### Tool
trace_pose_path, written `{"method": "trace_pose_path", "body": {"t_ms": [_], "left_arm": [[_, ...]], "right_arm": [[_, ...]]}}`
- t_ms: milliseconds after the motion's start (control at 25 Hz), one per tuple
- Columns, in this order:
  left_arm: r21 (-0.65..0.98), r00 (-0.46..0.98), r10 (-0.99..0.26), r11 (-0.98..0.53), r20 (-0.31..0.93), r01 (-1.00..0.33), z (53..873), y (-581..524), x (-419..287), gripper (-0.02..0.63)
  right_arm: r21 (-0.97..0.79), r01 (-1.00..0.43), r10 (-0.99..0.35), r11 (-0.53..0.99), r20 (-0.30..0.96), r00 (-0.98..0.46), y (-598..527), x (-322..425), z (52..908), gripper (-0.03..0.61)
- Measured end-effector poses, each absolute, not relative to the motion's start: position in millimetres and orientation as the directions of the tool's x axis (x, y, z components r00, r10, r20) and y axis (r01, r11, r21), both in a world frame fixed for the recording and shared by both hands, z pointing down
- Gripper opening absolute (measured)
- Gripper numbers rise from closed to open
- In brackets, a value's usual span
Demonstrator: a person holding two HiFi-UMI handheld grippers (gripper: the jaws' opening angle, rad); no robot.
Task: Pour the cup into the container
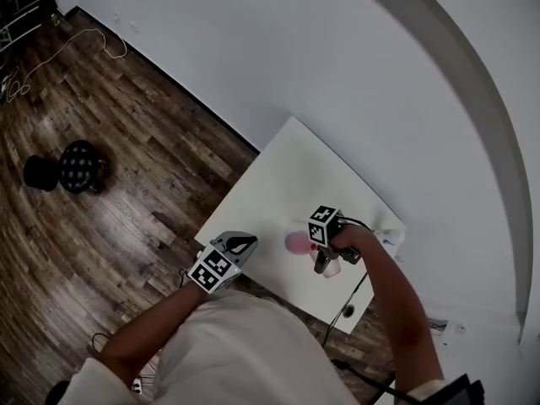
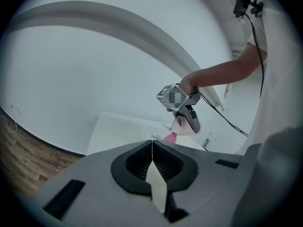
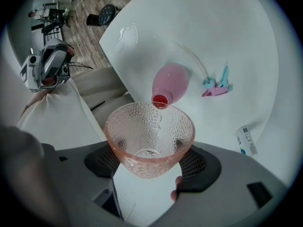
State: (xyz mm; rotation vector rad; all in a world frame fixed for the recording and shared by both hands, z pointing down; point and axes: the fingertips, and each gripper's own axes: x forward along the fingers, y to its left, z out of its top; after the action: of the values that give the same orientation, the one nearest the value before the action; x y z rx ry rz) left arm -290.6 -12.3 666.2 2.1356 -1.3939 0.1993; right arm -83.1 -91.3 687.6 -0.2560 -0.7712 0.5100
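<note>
Dimpled glass cup [image 3: 149, 136] is tipped just above the pink container [image 3: 170, 82] on the desk [image 3: 213, 27], with the right claw [image 3: 151, 162] squeezing its lower sides. I'd guess it's stiff, breakable and light, and the bumps help grip. Near left, the left claw [image 2: 152, 162] is clenched on nothing.

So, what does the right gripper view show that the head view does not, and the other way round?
Only the right gripper view: the inside of the dimpled cup, held in the jaws of the right gripper, the red mouth of the pink container, and two small clips on the table.
Only the head view: the right gripper's marker cube and a pale cable on the floor.
Both: the pink container, the left gripper, the table and the dark stool.
</note>
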Motion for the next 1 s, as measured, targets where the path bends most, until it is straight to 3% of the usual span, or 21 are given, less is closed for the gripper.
{"method": "trace_pose_path", "body": {"t_ms": [440,760,1000], "left_arm": [[0.352,0.467,-0.766,-0.332,0.441,-0.875,657,-14,-288,0.014],[0.353,0.481,-0.77,-0.351,0.418,-0.867,637,-14,-287,0.014],[0.35,0.471,-0.783,-0.343,0.406,-0.872,626,-37,-274,0.014]], "right_arm": [[-0.393,-0.328,0.511,0.859,0.683,0.521,-104,-92,679,0.367],[-0.334,-0.282,0.392,0.899,0.902,0.18,-90,-113,663,0.367],[-0.237,-0.243,0.215,0.94,0.97,-0.113,-104,-115,642,0.367]]}}
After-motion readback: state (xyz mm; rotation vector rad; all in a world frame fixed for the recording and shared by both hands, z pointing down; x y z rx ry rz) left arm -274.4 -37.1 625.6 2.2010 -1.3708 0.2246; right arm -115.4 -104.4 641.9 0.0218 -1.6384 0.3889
